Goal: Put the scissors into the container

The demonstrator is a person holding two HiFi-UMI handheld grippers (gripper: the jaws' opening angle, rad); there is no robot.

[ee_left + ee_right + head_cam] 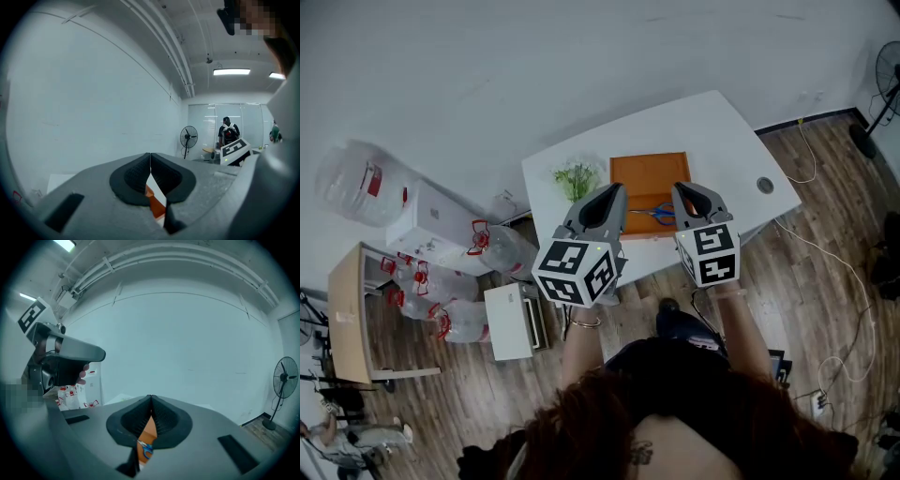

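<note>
The left gripper (614,193) and right gripper (685,191) were held over the worktop (722,141), each pressed together, empty. The scissors (654,214) were seen lying in the container (645,173).

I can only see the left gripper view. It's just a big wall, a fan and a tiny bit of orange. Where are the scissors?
Observer: In the head view the blue-handled scissors lie on the orange tray, near the edge closest to you.
Operator: Is my other tool holding them?
Observer: No. The right tool has its jaws shut with nothing between them. The scissors only show below it.
Operator: What is the tray sitting on?
Observer: A white table, and a small green plant stands just left of the tray.
</note>
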